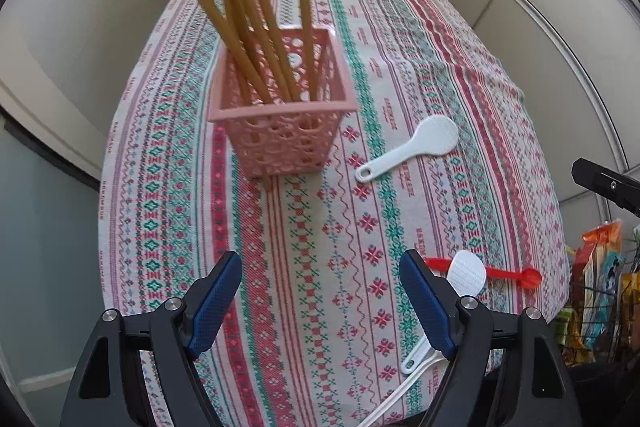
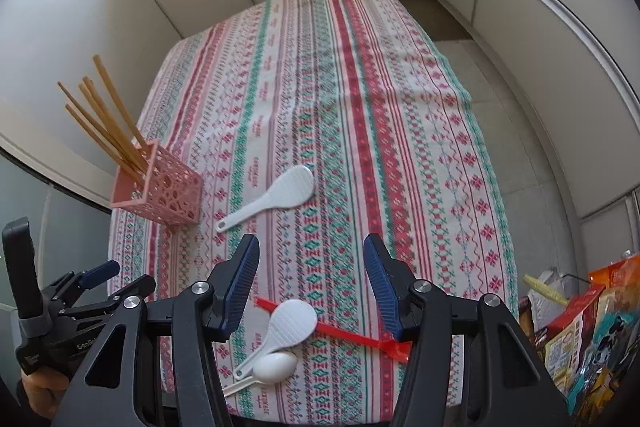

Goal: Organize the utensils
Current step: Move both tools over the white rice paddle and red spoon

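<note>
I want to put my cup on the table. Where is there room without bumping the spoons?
The far half of the tablecloth, beyond the lone white rice paddle, is bare. Its right side is free too. It is crowded at the near edge, where a paddle, white spoon and red spoon overlap, and by the pink basket.

The far half of the patterned tablecloth [image 2: 360, 67] lies bare: you have free passage there from 11 to 2 o'clock. At 10 o'clock the pink basket [image 2: 160, 193] stands upright near the table's left edge, and its chopsticks [image 2: 108, 123] lean up and outward, blocking any approach from above. One white rice paddle [image 2: 272, 197] lies flat at 12 o'clock, just beside the basket. At 6 o'clock a second paddle [image 2: 286, 325], a white spoon [image 2: 274, 367] and a red spoon [image 2: 352, 335] overlap in a low cluster. Snack packets [image 2: 580, 339] crowd the 4 o'clock edge.
</note>
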A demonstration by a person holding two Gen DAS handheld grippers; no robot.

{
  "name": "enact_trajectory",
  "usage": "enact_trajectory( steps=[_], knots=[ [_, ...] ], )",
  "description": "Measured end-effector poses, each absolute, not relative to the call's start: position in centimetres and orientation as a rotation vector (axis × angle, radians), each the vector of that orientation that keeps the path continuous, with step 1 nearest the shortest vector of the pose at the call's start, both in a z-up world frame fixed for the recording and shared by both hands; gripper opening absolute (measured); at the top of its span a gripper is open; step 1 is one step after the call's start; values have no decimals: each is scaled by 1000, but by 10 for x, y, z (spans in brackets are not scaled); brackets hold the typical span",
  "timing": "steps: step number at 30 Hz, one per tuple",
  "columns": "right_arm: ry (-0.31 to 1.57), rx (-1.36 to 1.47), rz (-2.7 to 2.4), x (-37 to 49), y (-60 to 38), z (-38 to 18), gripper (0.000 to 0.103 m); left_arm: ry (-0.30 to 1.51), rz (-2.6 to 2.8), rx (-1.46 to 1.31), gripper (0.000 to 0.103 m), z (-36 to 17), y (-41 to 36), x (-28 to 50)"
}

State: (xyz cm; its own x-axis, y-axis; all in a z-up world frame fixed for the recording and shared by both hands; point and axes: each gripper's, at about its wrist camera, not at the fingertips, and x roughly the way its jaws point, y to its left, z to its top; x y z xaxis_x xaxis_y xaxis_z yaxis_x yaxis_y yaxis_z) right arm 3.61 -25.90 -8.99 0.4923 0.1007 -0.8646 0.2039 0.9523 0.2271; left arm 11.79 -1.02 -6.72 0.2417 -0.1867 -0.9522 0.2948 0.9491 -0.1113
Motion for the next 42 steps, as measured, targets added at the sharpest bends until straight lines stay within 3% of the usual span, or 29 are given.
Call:
enact_trajectory(
  steps=[14,22,25,27,33,42],
  knots=[
    [1291,452,-165,7,-319,-151,57,1441,-616,256,78,-114,-119,91],
    [1383,583,-169,-5,-345,-187,56,1487,-617,348,54,-136,-151,84],
    [1408,643,-156,-9,-350,-197,50,1476,-603,356,48,-136,-157,84],
    [1436,668,-145,-12,-350,-204,42,1473,-600,361,48,-137,-164,85],
    [1502,681,-121,-15,-346,-219,33,1450,-596,377,47,-139,-190,87],
    [1528,683,-126,-28,-347,-225,31,1365,-548,303,47,-115,-175,104]
  ],
)
